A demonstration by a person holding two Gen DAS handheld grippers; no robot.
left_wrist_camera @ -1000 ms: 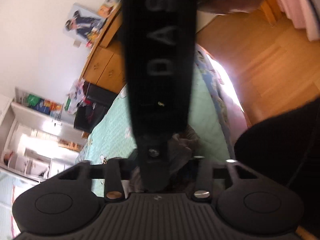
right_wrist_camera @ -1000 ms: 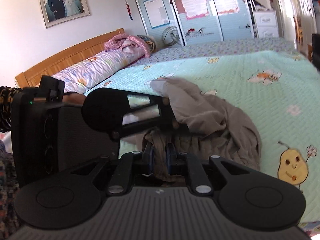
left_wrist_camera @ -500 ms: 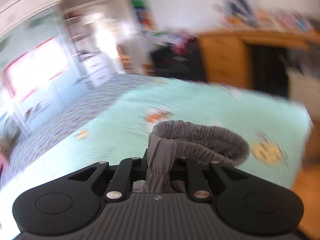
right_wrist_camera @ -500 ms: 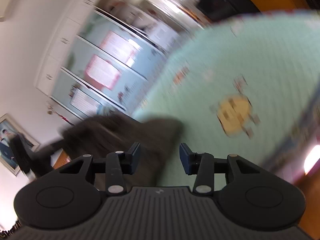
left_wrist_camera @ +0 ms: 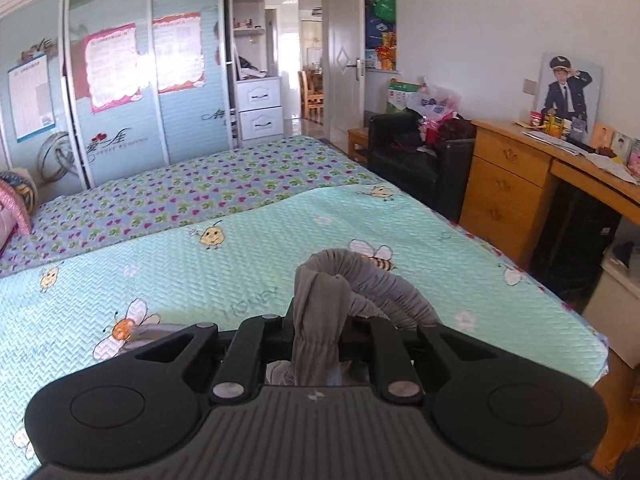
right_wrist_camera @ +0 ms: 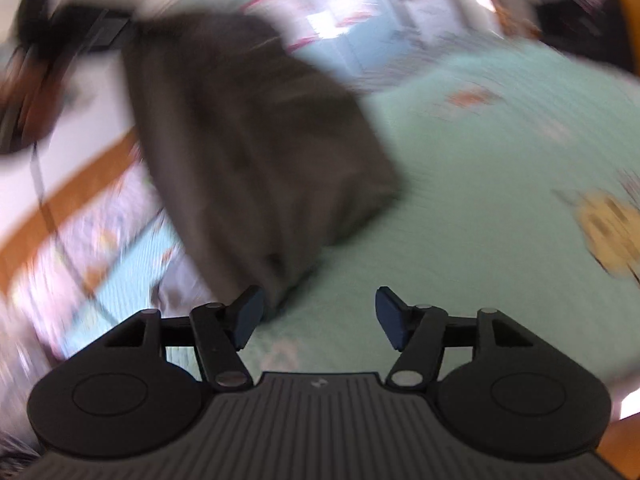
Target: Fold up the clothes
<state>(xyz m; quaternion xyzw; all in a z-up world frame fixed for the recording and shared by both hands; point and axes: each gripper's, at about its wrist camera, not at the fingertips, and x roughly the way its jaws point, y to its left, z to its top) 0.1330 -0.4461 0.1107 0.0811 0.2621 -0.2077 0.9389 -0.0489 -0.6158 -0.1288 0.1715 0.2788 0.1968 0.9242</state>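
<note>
My left gripper (left_wrist_camera: 318,320) is shut on the gathered waistband of a grey garment (left_wrist_camera: 320,312), whose elastic band loops up and to the right above the bed (left_wrist_camera: 240,280). In the blurred right wrist view the same grey garment (right_wrist_camera: 256,148) hangs from the upper left down to the mint bedspread (right_wrist_camera: 480,200). My right gripper (right_wrist_camera: 316,316) is opening, with only bedspread between its blue pads. The garment's lower edge is just beyond the left pad (right_wrist_camera: 248,314); the blur hides whether they touch.
A second bed with a heart-patterned cover (left_wrist_camera: 192,192) lies beyond, before sliding wardrobe doors (left_wrist_camera: 120,92). A black armchair (left_wrist_camera: 416,156) and a wooden desk (left_wrist_camera: 520,184) stand along the right wall. The bed's right edge drops to wooden floor (left_wrist_camera: 616,412).
My left gripper rolled upright and rose with the waistband in it. My right gripper let go of the grey garment, opened wide and swung across the bed.
</note>
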